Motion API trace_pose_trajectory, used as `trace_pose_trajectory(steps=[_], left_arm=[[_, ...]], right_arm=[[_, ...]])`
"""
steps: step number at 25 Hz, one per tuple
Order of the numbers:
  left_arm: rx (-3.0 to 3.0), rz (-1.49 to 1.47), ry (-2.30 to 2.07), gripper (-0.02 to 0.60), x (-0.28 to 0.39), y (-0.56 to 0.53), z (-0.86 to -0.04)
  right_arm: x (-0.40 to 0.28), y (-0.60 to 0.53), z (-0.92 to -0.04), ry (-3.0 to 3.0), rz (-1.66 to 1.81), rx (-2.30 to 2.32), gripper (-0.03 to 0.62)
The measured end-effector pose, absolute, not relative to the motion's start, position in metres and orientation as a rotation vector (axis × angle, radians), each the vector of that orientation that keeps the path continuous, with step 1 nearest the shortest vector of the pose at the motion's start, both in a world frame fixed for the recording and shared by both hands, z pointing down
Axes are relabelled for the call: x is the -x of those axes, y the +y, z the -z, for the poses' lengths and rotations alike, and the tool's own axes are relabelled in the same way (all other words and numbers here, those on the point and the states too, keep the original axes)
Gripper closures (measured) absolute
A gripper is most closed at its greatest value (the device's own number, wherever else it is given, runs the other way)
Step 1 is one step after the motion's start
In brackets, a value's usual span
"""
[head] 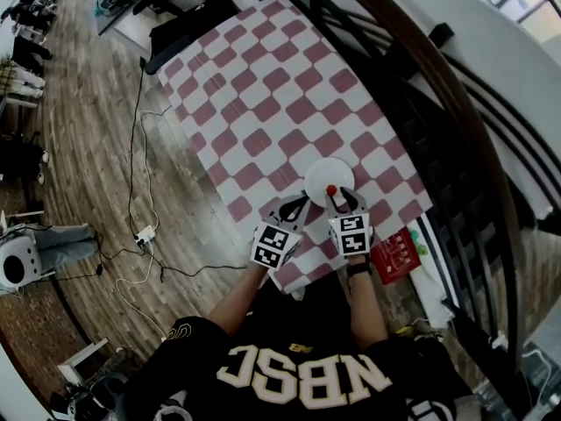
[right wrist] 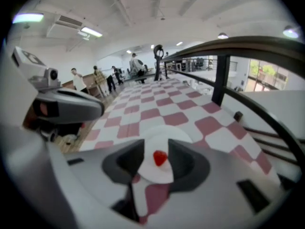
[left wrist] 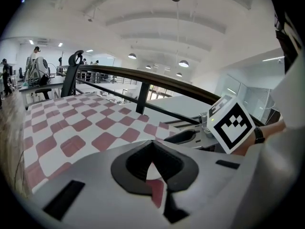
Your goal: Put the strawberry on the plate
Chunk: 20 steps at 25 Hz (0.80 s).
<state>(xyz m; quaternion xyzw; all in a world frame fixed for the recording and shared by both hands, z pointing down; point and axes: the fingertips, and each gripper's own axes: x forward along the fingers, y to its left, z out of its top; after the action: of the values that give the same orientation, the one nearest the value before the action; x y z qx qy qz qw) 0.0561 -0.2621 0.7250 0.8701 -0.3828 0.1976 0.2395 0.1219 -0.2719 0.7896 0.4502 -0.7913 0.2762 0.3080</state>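
Fingers, right: the fingers (right wrist: 125,161) of the right gripper (right wrist: 156,148) stand moderately apart, one on each side of the strawberry (right wrist: 160,158), and do not clamp it. The berry sits closer to the right-hand finger; whether it touches that finger cannot be told.
Fingers, left: the fingers (left wrist: 132,164) of the left gripper (left wrist: 152,147) are closed tip to tip with nothing between them. Only checked cloth shows through the slot behind the tips.
Strawberry: small and red, lying on the plate (right wrist: 164,132) close to the plate's near rim.
Plate: white and round, flat on the counter (head: 263,103), near the edge closest to the person.
Counter: covered with a red-and-white checked cloth.
Grippers' place: side by side at the near end of the counter. The right one reaches over the plate's near rim. The left one is over the cloth just beside the plate, to its left.
Railing: a dark curved railing (head: 438,86) runs along the right side of the counter.
Red package: a red package (head: 396,254) lies just past the counter's near right corner, to the right of the right gripper.
Floor: wooden boards with cables (head: 136,147) trailing along the counter's left side.
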Motion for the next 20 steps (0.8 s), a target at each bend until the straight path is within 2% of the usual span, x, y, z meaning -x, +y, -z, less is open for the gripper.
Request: trace_pose_trajectory(steps=[8,12,20], left_arm=[[-2.479,-0.39,-1.044,0.572,-0.069,-0.272,-0.652],[-2.568,-0.38,-1.133,0.572,-0.056,-0.283,-0.613],[-2.665,-0.205,-1.239,0.572,-0.039,-0.287,-0.527]], right_arm=[[-0.127,-0.272,-0.703,-2.189,-0.716,-1.379,0.45],[-0.122,-0.276,-0.643,-2.265,-0.58,-1.476,0.457],[-0.108,-0.268,-0.53,-2.498,-0.364,-1.659,0.545]])
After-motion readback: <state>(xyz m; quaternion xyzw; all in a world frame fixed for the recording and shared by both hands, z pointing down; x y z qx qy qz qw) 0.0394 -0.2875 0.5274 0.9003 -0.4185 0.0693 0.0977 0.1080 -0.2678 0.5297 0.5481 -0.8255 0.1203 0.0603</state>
